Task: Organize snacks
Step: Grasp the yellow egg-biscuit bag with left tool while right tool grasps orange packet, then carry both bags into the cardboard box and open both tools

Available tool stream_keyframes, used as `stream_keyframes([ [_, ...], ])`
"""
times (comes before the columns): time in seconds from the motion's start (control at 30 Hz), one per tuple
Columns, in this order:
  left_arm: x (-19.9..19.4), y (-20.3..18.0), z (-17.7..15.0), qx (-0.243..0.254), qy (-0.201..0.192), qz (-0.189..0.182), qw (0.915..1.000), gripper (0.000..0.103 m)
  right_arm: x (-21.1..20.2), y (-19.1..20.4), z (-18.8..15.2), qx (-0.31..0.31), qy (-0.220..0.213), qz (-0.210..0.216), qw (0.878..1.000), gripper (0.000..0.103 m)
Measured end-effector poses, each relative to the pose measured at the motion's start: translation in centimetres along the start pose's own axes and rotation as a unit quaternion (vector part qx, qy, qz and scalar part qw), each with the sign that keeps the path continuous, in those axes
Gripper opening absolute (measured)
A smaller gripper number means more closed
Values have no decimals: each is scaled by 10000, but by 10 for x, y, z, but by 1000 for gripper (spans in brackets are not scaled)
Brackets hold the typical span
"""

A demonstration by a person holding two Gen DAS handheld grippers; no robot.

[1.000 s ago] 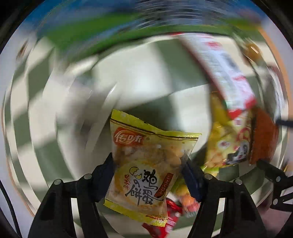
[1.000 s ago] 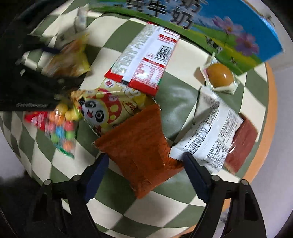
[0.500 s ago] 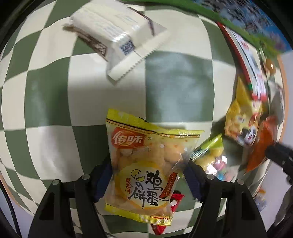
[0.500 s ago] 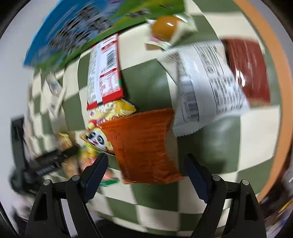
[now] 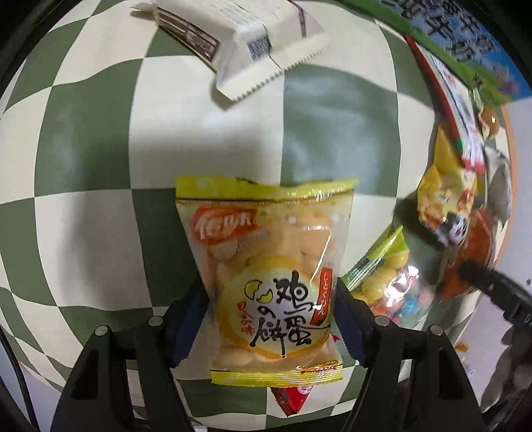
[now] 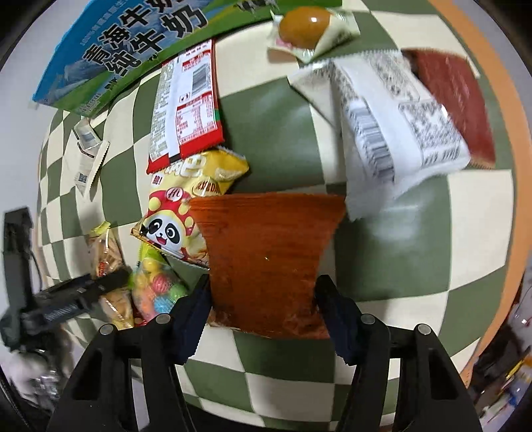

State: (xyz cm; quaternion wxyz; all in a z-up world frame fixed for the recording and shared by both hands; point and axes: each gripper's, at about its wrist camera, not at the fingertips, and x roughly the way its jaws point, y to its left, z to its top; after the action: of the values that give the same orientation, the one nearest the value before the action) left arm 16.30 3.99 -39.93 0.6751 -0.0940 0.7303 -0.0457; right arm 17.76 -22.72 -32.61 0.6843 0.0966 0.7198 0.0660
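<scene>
Right now your left gripper has its jaws pressed on both sides of the yellow egg-biscuit packet, holding it upright above the green-and-cream checked tablecloth. Under the packet's lower edge a red wrapper pokes out. Just to its right lies a clear bag of coloured candies, and further up the cloth a white packet with a barcode lies flat.

Your right gripper has just been closing, and its jaws now sit against the two edges of the orange-brown packet, which lies between them on the cloth. Touching that packet's left edge is the yellow panda snack bag, with a red-and-white packet above it and a blue-green milk carton beyond. To the upper right, a white printed packet overlaps a dark red one, and a wrapped brown egg sits near the top. Your left gripper shows at the far left of this view.
</scene>
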Motion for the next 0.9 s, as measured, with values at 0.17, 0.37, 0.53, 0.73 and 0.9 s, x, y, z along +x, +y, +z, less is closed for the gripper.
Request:
stream_keyframes([
  [0.17,-7,-5,-9,-134,-285,61,9995,56,16,16,-7,-63,-38,-143,9999,65],
  [0.37,-23,-9,-25,-230,-610,214,9976,46,15,25,-11,-61,-236,-214,9995,51],
  [0.53,-53,-3,-48,-328,-895,133,9954,46,-9,7,-17,1,-351,-84,9994,48],
  [0.73,-100,-3,-65,-323,-1311,-117,9908,46,-39,-1,-23,80,-518,268,9983,48],
  [0.9,-170,-28,-51,-92,-1694,-447,9845,46,-81,1,-21,23,-767,568,9954,48],
])
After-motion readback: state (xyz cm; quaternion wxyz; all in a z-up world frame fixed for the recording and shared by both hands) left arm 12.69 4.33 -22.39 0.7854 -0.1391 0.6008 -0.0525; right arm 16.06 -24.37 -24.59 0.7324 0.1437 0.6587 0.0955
